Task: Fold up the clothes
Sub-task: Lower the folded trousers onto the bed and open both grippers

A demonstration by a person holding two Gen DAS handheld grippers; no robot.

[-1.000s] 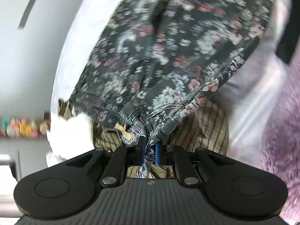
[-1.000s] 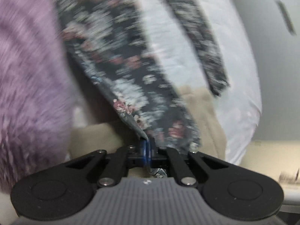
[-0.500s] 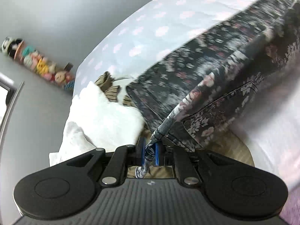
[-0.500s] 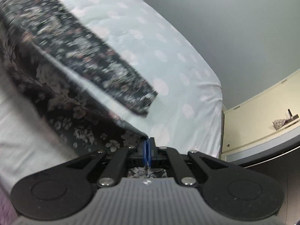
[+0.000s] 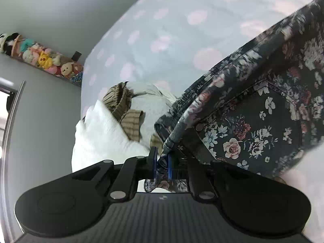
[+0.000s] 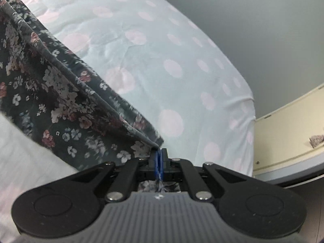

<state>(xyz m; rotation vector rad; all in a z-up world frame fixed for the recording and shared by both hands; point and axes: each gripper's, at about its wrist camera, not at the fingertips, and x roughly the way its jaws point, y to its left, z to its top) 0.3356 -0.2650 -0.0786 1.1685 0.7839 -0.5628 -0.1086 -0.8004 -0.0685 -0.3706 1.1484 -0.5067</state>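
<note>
- We see floral trousers (image 5: 253, 121), dark charcoal fabric printed with white, pink and pale-blue flowers, held taut over the bed sheet (image 5: 172, 30).
- Left gripper (image 5: 162, 160): blue pads pinch a bunched, rope-like bit of the trousers' waist edge; fabric pokes out behind the pads too.
- In the left wrist view, a stitched back pocket and a small metal rivet (image 5: 199, 127) show on the trousers, just beyond the pinch; a seam line runs along the top edge.
- Right gripper (image 6: 159, 158): pads pressed together on a thin corner of the same trousers (image 6: 60, 101); a scrap of printed cloth shows behind the jaws.
- In the right wrist view, the trousers run up-left from the pinch as a long panel with two parallel folds along its upper edge; the far end is blurred.
- Bed sheet is pale blue with pink round spots, lying under and beyond the trousers in both views.
- Left of the trousers, on the sheet: white cloth (image 5: 105, 133) with a tan striped garment (image 5: 129, 119) lying on it, touching the trousers' edge.
- Farther left of the trousers, a row of plush toys (image 5: 42, 56) sits on a wall ledge.
- Right of the sheet in the right wrist view: a cream cabinet (image 6: 283, 133).
</note>
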